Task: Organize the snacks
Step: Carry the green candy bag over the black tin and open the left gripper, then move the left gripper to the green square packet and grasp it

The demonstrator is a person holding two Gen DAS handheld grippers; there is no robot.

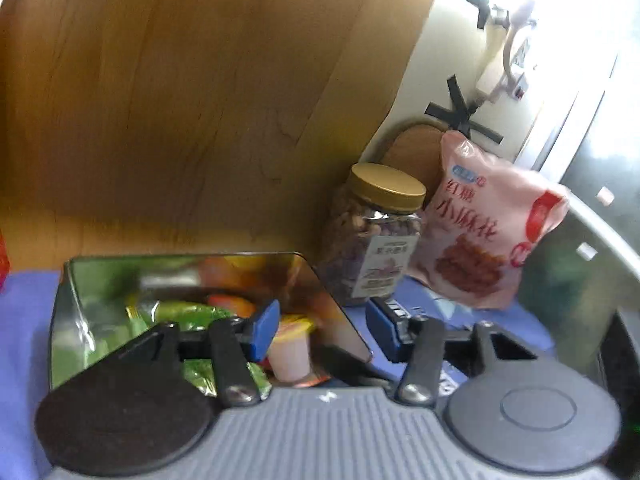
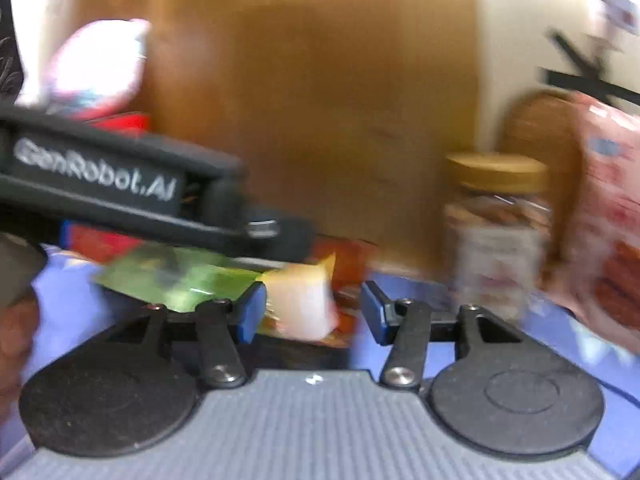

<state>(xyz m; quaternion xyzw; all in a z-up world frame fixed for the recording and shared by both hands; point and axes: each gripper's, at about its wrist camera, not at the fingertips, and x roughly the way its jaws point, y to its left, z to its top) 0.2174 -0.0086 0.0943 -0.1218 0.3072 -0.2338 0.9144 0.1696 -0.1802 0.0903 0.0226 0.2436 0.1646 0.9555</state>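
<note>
In the left wrist view, an open metal tin (image 1: 60, 312) on a purple cloth holds green wrapped sweets (image 1: 188, 314), orange pieces and a pale jelly cup (image 1: 290, 354). My left gripper (image 1: 322, 330) is open over the tin's right side, one blue pad above the snacks and the other outside the wall; neither pad presses on anything. The right wrist view is blurred. There my right gripper (image 2: 312, 312) is open, with a pale jelly cup (image 2: 300, 304) between its fingers but apart from the right pad. The left gripper's black body (image 2: 120, 184) crosses above a green packet (image 2: 172, 276).
A clear jar with a gold lid (image 1: 380, 236) and a pink snack bag (image 1: 488, 232) stand right of the tin, in front of a tall wooden board (image 1: 180, 100). The jar (image 2: 496, 232) and the bag (image 2: 608, 220) also show at right. A hand (image 2: 16, 320) is at the left edge.
</note>
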